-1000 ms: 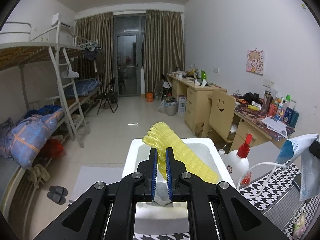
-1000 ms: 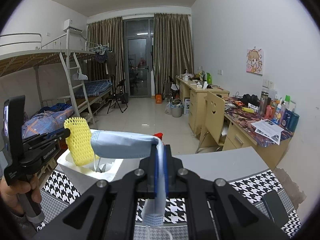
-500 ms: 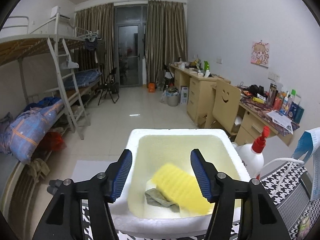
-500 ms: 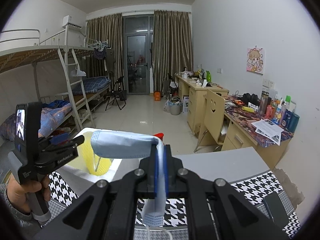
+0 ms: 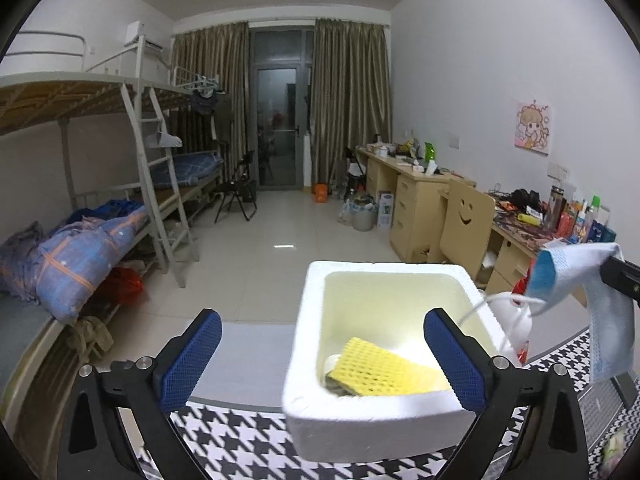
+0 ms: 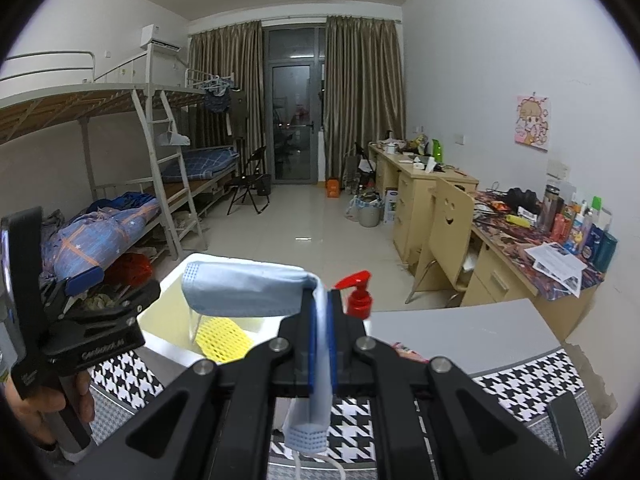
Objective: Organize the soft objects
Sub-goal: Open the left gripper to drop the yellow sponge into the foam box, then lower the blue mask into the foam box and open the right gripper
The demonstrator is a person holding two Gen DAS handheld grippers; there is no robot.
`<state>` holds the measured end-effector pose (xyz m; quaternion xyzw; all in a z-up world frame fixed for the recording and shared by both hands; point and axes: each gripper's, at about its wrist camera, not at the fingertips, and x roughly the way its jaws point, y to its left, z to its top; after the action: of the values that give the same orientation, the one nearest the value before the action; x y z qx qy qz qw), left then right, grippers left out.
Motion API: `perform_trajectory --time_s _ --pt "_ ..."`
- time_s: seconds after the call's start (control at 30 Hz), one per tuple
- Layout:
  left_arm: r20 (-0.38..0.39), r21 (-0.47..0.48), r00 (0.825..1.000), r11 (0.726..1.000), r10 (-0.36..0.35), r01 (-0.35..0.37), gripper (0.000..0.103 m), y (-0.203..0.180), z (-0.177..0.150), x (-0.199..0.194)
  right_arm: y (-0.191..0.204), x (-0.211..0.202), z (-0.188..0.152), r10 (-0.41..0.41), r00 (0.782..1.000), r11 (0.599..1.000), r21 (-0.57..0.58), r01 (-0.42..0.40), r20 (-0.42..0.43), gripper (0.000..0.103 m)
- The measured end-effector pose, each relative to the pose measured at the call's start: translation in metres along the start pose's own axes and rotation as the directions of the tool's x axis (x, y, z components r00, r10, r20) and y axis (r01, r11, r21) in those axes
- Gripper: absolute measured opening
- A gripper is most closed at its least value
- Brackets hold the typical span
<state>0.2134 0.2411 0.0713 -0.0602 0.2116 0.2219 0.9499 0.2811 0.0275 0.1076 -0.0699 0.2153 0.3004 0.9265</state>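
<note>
Both grippers sit over my near table edge. On the left gripper (image 5: 320,356) I see the jaws spread wide, having just been opening, with nothing pressed between the blue pads (image 5: 191,360); its right pad overlaps the box's near right corner in my view. Ahead of it, slightly right, the white foam box (image 5: 320,412) stands on the houndstooth tablecloth (image 5: 240,444). Inside that box, near its front wall, lies the yellow foam net (image 5: 384,368), resting on something greyish I cannot make out. My right gripper (image 6: 320,340) is clamped tight on a blue face mask (image 6: 240,294), which folds over the jaws, one end reaching left above the box, the other hanging near. Just right of the box stands a red pump bottle (image 6: 358,294).
</note>
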Motion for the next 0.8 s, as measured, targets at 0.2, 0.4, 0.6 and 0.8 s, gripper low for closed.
perform_trajectory --time_s 0.2,0.4,0.6,0.8 --pt "0.011 0.006 1.000 1.000 0.020 -0.020 0.102 0.009 -0.004 -0.013 0.015 0.008 0.007 0.040 0.999 0.999 -0.021 -0.040 -0.008 0.007" --pt "0.006 -0.005 0.999 0.999 0.033 -0.033 0.102 0.019 -0.013 -0.021 0.034 0.020 0.011 0.057 0.998 0.997 -0.047 -0.058 -0.028 0.008" --pt "0.003 -0.025 0.999 0.999 0.040 -0.040 0.102 0.028 -0.023 -0.024 0.044 0.030 0.015 0.079 0.996 0.995 -0.055 -0.081 -0.043 0.007" --pt "0.012 -0.046 0.999 0.998 0.049 -0.049 0.102 0.034 -0.032 -0.028 0.051 0.040 0.018 0.090 0.994 0.994 -0.054 -0.094 -0.060 0.007"
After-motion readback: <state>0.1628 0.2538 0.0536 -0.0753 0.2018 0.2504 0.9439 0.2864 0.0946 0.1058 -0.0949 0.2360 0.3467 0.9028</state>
